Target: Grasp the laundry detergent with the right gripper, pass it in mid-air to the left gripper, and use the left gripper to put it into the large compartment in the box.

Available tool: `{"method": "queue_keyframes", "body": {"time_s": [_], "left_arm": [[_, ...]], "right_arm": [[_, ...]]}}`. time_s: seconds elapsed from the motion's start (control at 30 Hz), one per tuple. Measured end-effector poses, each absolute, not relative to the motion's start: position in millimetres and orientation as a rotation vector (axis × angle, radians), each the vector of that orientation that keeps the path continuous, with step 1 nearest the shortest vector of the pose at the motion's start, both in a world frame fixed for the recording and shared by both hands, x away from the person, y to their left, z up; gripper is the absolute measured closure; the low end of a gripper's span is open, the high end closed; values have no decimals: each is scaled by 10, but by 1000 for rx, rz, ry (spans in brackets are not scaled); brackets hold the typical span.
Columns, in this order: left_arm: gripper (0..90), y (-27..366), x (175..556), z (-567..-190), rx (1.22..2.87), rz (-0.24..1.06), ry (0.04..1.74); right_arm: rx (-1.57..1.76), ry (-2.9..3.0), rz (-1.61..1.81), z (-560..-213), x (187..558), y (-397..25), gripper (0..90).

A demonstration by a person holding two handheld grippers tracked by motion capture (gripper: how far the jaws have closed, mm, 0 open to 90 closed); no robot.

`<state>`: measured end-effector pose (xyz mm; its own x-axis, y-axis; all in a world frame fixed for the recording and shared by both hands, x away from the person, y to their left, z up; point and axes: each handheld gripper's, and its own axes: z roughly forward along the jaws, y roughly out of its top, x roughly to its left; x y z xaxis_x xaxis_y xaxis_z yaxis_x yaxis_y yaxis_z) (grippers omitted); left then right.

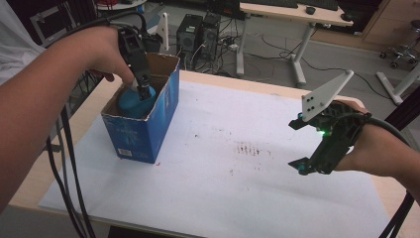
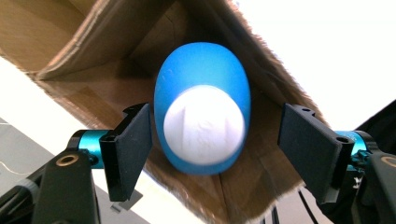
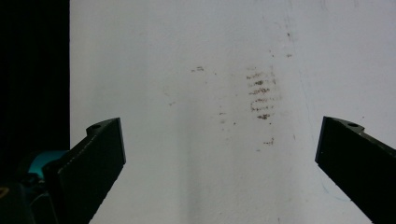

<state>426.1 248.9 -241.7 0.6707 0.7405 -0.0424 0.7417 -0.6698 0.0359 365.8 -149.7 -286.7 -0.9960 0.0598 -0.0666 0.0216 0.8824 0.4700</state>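
- The blue object (image 2: pixel 201 109), rounded with a white face, sits inside the open cardboard box (image 1: pixel 166 106) at the table's left side.
- The left gripper (image 1: pixel 144 91) reaches down into the box; its 2 jaws stand apart on either side of the object, neither clearly touching it.
- To do this well, I would centre the jaws on the widest part and avoid the box walls.
- The right gripper (image 1: pixel 303 145) hovers over the white sheet (image 1: pixel 257 188), jaws wide apart, holding nothing.
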Motion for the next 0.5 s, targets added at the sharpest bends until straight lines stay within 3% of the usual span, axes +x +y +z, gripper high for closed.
{"method": "queue_keyframes", "body": {"time_s": [0.5], "left_arm": [[158,2069,4136,-2041,2923,-22,977]], "right_arm": [[97,3008,667,-2813,3741,-1589,8]]}}
